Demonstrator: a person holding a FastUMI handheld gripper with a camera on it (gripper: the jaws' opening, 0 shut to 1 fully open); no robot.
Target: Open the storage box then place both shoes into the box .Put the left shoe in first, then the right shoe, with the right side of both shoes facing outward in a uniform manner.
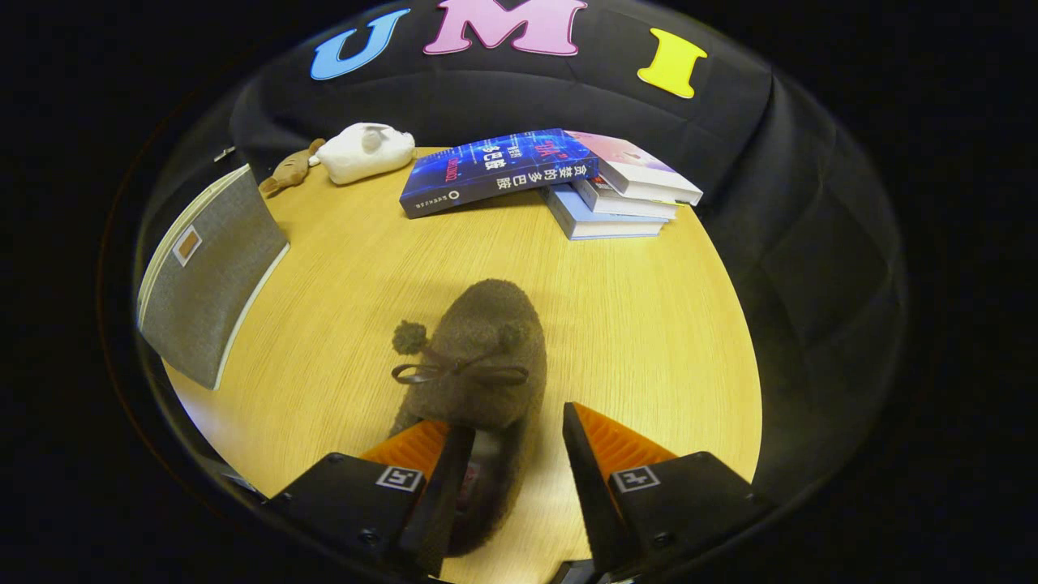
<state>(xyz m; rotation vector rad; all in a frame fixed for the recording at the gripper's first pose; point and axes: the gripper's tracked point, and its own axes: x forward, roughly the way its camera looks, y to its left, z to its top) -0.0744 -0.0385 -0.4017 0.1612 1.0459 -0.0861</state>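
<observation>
A: How is the gripper seen at this moment?

B: Its fingers are spread apart, and the heel end of a brown fuzzy shoe is seen between them. The left finger seems to be set at the shoe's opening, while a gap of bare counter is left between the shoe and the right finger. A firm hold by both fingers cannot be confirmed.

A: Where is the shoe placed?

B: It is laid on the wooden counter, with the toe pointed away from the gripper. A small bow and a pompom are seen on its top.

A: And the storage box?

B: A grey fabric box is stood at the left of the counter, well apart from the shoe. It appears closed; what is inside cannot be told.

A: What else is seen?

B: A pile of books is laid beyond the shoe, and a white plush toy with a small brown toy just beside it, near the box's far end.
</observation>
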